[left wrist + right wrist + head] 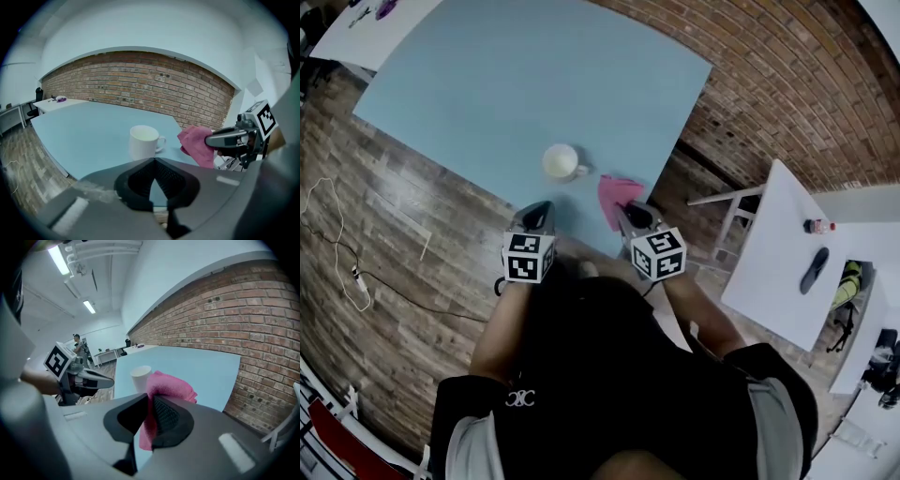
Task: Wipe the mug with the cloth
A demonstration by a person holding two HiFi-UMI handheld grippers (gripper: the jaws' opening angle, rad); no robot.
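A white mug (562,162) stands upright on the light blue table (516,84) near its front edge, handle to the right; it also shows in the left gripper view as the mug (144,142) and in the right gripper view as the mug (139,377). My right gripper (626,208) is shut on a pink cloth (617,197), which bunches ahead of the jaws as the cloth (168,389). My left gripper (538,209) is shut and empty, just in front of the mug and apart from it.
A brick wall (787,84) runs behind and right of the table. White tables stand at the right (787,253) with a bottle (817,226), and one at the far left (380,23). A cable (356,272) lies on the wooden floor.
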